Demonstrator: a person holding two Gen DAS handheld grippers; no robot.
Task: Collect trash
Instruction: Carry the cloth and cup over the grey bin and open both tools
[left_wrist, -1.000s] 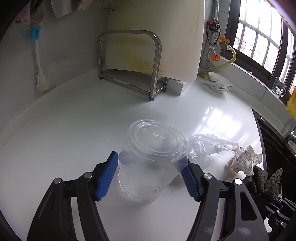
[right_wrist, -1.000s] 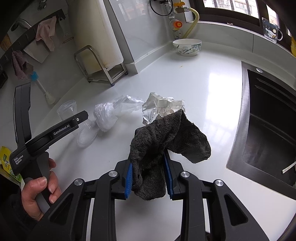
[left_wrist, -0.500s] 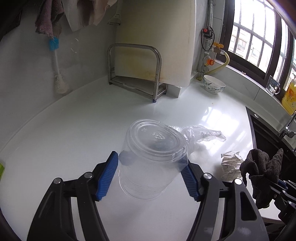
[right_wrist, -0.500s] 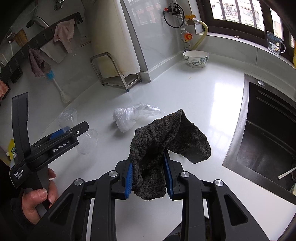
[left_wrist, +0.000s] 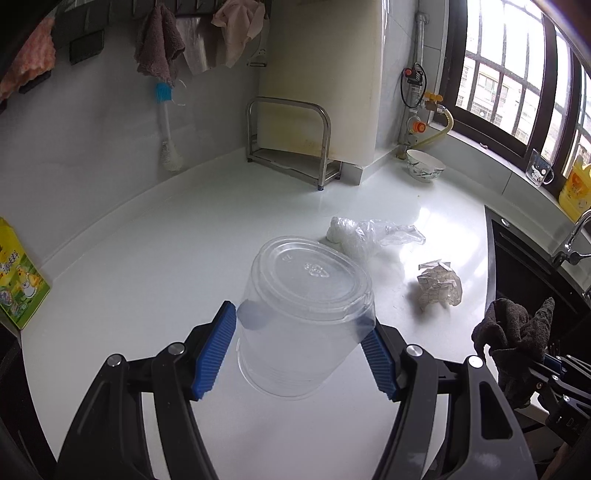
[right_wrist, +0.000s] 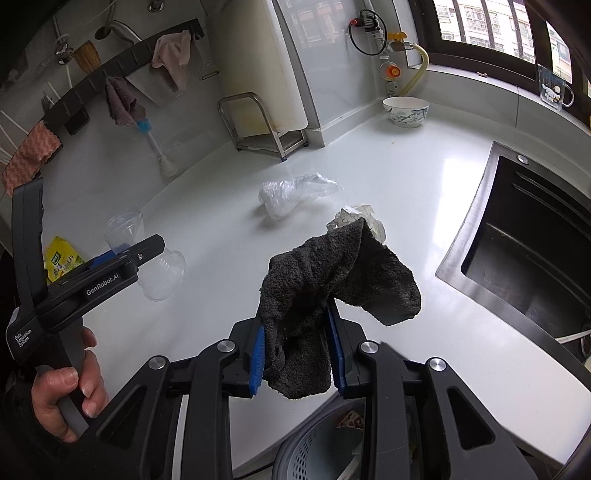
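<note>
My left gripper (left_wrist: 304, 325) is shut on a clear plastic cup (left_wrist: 303, 314), held bottom end away from me above the white counter; it also shows in the right wrist view (right_wrist: 162, 273). My right gripper (right_wrist: 297, 347) is shut on a dark grey rag (right_wrist: 332, 280), seen also at the right edge of the left wrist view (left_wrist: 513, 332). A crumpled clear plastic bag (left_wrist: 365, 234) (right_wrist: 291, 194) and a crumpled foil wad (left_wrist: 439, 286) (right_wrist: 354, 216) lie on the counter. A grey perforated bin (right_wrist: 317, 446) sits below the counter edge, under the right gripper.
A black sink (right_wrist: 524, 236) is at the right. A metal rack (left_wrist: 291, 147), a patterned bowl (left_wrist: 424, 170), a hanging brush (left_wrist: 168, 129) and a yellow-green packet (left_wrist: 18, 280) stand along the back and left. A yellow bottle (left_wrist: 574, 188) is by the window.
Both grippers have pulled back and up from the counter, still holding the cup and the rag. The bag and foil now look farther away; the bin has come into the right wrist view.
</note>
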